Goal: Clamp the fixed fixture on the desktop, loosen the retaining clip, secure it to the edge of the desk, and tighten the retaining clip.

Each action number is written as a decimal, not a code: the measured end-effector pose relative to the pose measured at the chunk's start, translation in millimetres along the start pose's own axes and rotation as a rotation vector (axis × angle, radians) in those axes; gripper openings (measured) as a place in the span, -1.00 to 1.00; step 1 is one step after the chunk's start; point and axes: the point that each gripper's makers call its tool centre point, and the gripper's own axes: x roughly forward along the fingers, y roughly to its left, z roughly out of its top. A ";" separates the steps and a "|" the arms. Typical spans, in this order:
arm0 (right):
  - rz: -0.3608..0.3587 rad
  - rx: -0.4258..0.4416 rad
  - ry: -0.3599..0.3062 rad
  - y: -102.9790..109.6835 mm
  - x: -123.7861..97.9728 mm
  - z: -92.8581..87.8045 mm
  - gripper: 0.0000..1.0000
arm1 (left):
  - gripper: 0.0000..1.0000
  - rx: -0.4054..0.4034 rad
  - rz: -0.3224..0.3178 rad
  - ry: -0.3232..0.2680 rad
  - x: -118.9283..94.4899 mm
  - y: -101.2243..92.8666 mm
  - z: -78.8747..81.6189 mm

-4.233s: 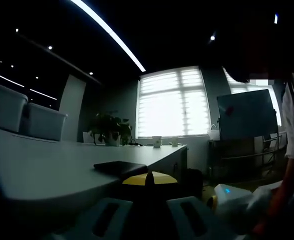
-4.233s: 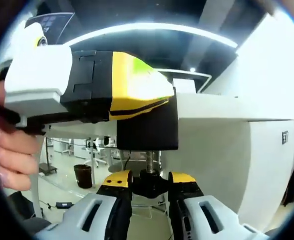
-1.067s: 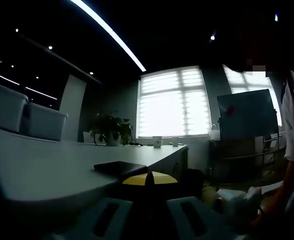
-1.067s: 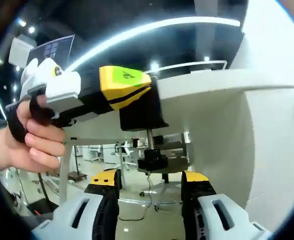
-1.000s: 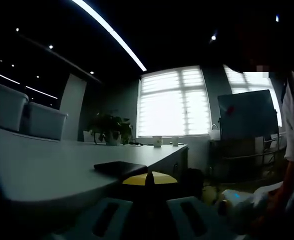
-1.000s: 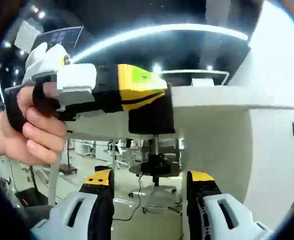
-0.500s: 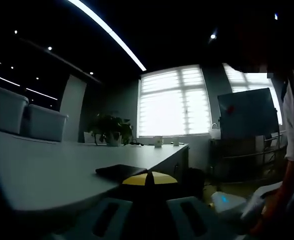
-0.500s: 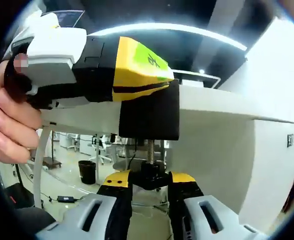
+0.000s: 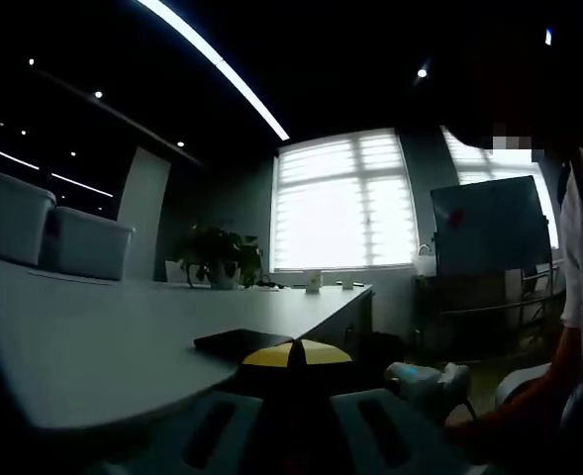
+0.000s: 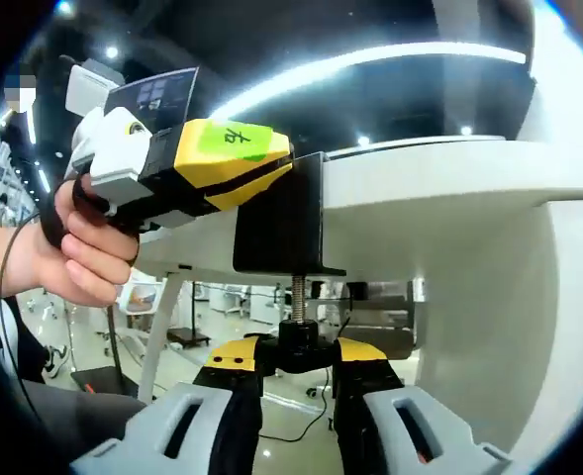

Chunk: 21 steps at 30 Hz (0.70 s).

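A black clamp fixture sits on the edge of the white desk, its threaded screw hanging below. My right gripper is shut on the black screw knob from beneath. A hand holds my left gripper, whose yellow jaws press against the fixture's upper part. In the left gripper view, the fixture's flat black top lies on the desk, and my left gripper is shut on it. The right gripper's white body shows low on the right.
Two white bins, a potted plant and cups stand on the far desk. A bright window and a whiteboard lie beyond. A desk leg and office chairs show under the desktop.
A second ago my right gripper was open below the knob; it has since shut on the knob and turned with it. My left gripper has stayed on the fixture.
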 end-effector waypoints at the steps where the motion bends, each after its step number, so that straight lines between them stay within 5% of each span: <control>1: 0.042 0.023 0.007 1.9 0.1 -1.4 -0.49 | -0.98 -0.002 -0.001 -0.002 -0.3 0.0 0.0; 5: 0.172 0.092 0.015 1.9 0.5 -2.4 -0.50 | -0.98 -0.007 -0.003 -0.008 -0.2 0.2 0.2; 10: 0.176 0.089 0.020 -0.7 1.8 -2.7 -0.49 | -0.98 0.001 -0.002 -0.002 0.2 0.0 -0.3; 14: 0.042 0.029 0.066 -6.2 -2.7 -13.0 -0.45 | -0.98 0.001 0.000 -0.003 0.7 -0.6 -1.1; 18: -0.030 -0.002 0.088 11.5 -8.7 -18.7 0.04 | -0.98 0.008 0.001 0.001 1.0 -1.2 -2.0; 21: -0.154 0.115 0.066 13.2 -14.1 -16.8 0.13 | -0.98 0.008 -0.001 -0.001 0.6 -1.6 -2.0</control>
